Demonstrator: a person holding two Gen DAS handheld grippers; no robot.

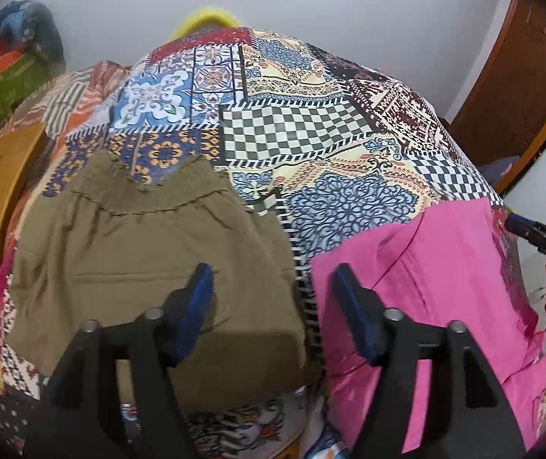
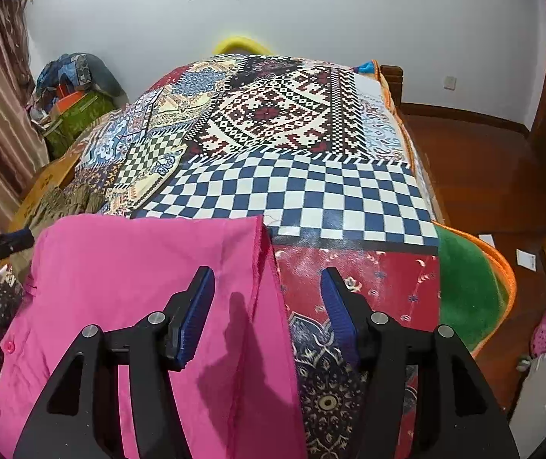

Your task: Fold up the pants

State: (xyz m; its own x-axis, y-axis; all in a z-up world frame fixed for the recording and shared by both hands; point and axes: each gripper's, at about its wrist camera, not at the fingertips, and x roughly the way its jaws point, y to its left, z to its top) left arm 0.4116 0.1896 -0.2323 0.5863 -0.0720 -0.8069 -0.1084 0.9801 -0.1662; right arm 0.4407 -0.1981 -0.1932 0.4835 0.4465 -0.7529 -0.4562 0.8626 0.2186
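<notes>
On the patchwork bedspread (image 1: 311, 130) lie two garments side by side: olive pants (image 1: 139, 252), folded flat with the gathered waistband toward the far wall, and a pink garment (image 2: 127, 287) to their right, a button showing near its left edge; the left gripper (image 1: 271, 298) hovers above the strip of bedspread between the two, tilted down and forward, its blue-padded fingers (image 1: 200, 298) spread wide and holding nothing; the right gripper (image 2: 269, 298) hangs over the pink garment's right edge, likewise angled downward, fingers (image 2: 336, 302) wide apart and empty, one over pink cloth, the other over the red patterned patch; both sit above the cloth, apparently not touching it.
</notes>
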